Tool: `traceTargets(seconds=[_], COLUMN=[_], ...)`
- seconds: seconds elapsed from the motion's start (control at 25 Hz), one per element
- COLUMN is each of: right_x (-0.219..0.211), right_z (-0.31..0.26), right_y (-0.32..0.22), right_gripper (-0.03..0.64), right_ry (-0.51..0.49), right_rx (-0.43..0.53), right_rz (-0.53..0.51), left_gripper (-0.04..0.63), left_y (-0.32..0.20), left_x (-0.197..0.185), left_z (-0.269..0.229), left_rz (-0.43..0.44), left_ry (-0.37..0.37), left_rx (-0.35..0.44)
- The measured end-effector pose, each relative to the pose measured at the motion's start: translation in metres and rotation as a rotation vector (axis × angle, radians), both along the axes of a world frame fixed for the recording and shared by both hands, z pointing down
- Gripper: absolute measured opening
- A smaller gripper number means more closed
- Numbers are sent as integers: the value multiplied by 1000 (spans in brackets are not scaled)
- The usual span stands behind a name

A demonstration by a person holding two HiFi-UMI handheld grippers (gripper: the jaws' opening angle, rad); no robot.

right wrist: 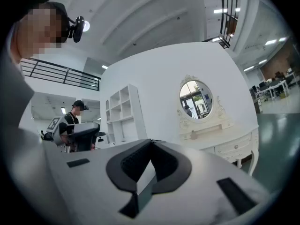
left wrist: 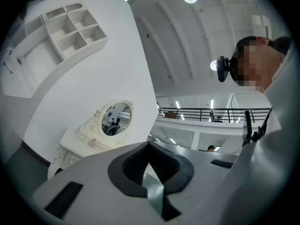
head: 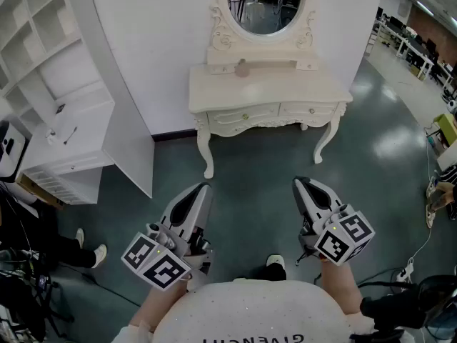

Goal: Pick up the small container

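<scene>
Left gripper (head: 204, 187) held low before the torso, tipped slightly upward, jaws together and empty, right gripper (head: 300, 183) level, well apart from it, jaws together, empty

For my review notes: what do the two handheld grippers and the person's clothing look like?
The left gripper and right gripper match: tapered light-grey shells with black insets, narrowing to the jaws. At the rear sit the left marker cube and right marker cube, white with black square patterns. The person wears a white top with dark lettering.

Upside-down print on shirt (head: 243, 307), probably "GIVENCHY", partly cut off
</scene>
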State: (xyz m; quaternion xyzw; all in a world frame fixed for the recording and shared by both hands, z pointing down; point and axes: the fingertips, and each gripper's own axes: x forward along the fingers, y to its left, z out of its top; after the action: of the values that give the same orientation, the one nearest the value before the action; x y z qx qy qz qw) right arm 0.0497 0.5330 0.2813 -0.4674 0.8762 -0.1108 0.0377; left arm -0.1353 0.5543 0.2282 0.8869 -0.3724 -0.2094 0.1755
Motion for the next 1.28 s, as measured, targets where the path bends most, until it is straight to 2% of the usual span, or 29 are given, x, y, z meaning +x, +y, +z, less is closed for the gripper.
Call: traceTargets(seconds=[0.4,0.6,0.76,0.88,1.28], right_x=[-4,-3,10,21,53], right_z=[9,21,28,27,12], right_y=[-9,-20,-36,-61,-192], right_gripper=[-2,-2,0,0,0], right_ry=[16,27,-2,-23,32], right_rx=[-12,-29,-65,-66,-42], right_rz=[-4,20,43,51,-26], left_gripper=[2,2,1,2,2], left_y=[-6,-16,-36,-61,-177], left_x=[2,6,9,16,57], left_z=[8,23,30,30,13], left_rz=[24,55,59,60,13], left_ry=[4,12,43,47,28], left_rx=[-19,-61,-96,-93,-70])
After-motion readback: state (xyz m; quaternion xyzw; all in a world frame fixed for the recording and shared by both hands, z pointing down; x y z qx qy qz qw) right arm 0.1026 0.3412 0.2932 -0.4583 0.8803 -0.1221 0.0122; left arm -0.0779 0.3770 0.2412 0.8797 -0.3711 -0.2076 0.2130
